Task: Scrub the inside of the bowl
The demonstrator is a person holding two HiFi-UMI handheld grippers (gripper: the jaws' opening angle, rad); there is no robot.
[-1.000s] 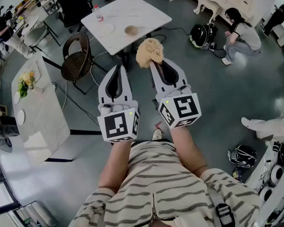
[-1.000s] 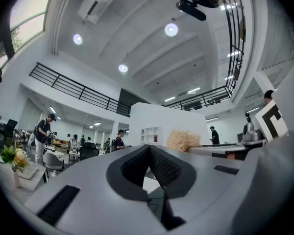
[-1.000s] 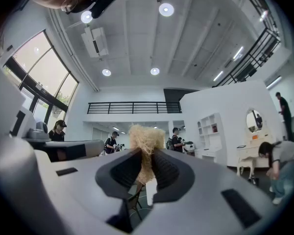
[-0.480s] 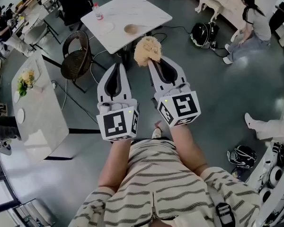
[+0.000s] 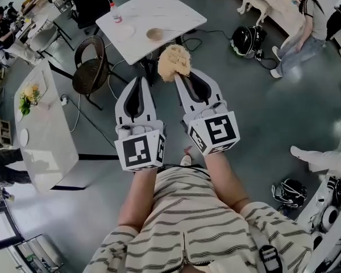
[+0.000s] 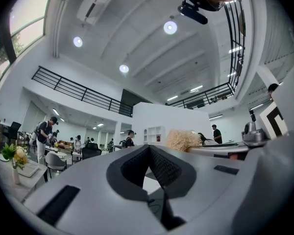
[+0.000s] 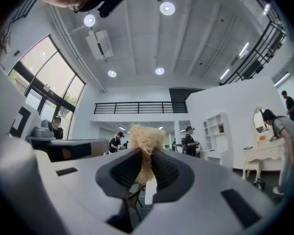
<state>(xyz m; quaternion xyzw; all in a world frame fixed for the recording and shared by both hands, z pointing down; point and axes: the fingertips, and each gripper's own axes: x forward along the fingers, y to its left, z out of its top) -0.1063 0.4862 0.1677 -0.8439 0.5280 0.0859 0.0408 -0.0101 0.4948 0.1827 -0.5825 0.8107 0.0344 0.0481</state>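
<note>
The head camera looked steeply down from over the person's striped top. It took in both tools at arm's reach and the grey floor, with the white table farther off at the top.

Each gripper camera sat close behind its own jaws, tilted up toward the ceiling lights and the balcony railing.

All three views shared the straw-coloured scrubber. From the left gripper it showed off to the right; from the right gripper it was dead ahead and very near.

Both gripper views caught the head-mounted camera at their top edge.
</note>
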